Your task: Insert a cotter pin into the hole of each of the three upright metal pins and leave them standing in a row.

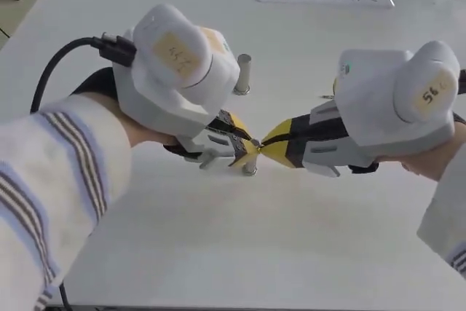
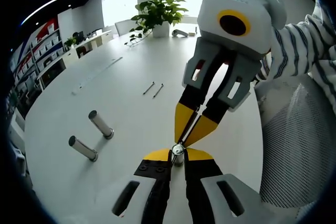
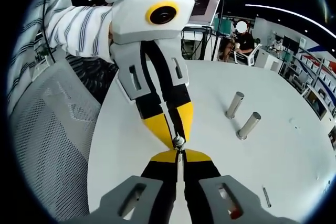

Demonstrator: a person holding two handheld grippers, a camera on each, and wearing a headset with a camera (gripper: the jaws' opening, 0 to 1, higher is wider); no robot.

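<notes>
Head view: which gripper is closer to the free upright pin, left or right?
Left. The left gripper has its housing right beside the free upright pin; the right gripper sits on the opposite side, well clear.

head view looks down close; both gripper views face each other over one pin (image 2: 178, 152).

The right gripper (image 3: 178, 157) is seen at 6 o'clock, jaws drawn together just below a metal pin (image 3: 179, 141). The pin's top is pinched by the left gripper (image 3: 176, 136), entering from 11 o'clock. Two more pins (image 3: 234, 104) are stood toward 3 o'clock.
</notes>
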